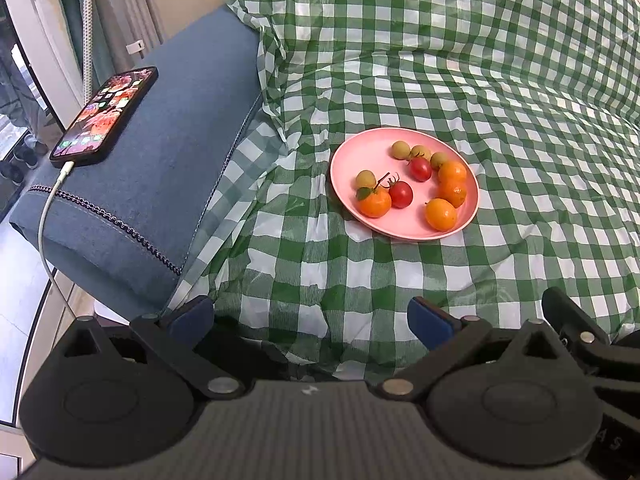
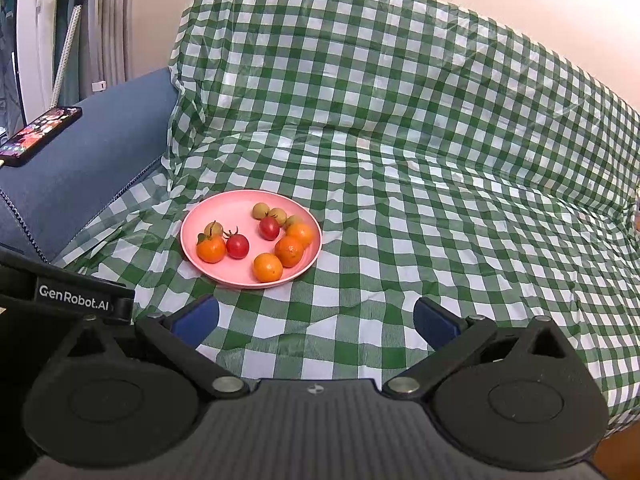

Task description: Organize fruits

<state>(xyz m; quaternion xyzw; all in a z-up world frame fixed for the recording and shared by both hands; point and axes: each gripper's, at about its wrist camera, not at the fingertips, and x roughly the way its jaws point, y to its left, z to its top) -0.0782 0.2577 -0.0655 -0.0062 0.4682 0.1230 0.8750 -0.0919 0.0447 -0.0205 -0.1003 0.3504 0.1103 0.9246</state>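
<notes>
A pink plate point(image 1: 360, 152) point(image 2: 236, 208) rests on the green checked cloth. It holds several small oranges point(image 1: 441, 214) point(image 2: 267, 267), two red cherry tomatoes point(image 1: 401, 194) point(image 2: 237, 246) and several small green fruits point(image 1: 400, 149) point(image 2: 260, 211). My left gripper point(image 1: 312, 320) is open, near the cloth's front and short of the plate, nothing between its blue pads point(image 1: 430, 322). My right gripper point(image 2: 316, 322) is open too, below and right of the plate, empty. The left gripper's black body point(image 2: 72, 300) shows at the right wrist view's left edge.
A blue sofa armrest point(image 1: 160, 160) point(image 2: 88, 160) stands left of the plate, with a lit phone point(image 1: 105, 112) point(image 2: 40, 132) on a white charging cable point(image 1: 46, 216). The checked cloth point(image 1: 500, 80) point(image 2: 440, 140) drapes over seat and backrest. A wall rises behind.
</notes>
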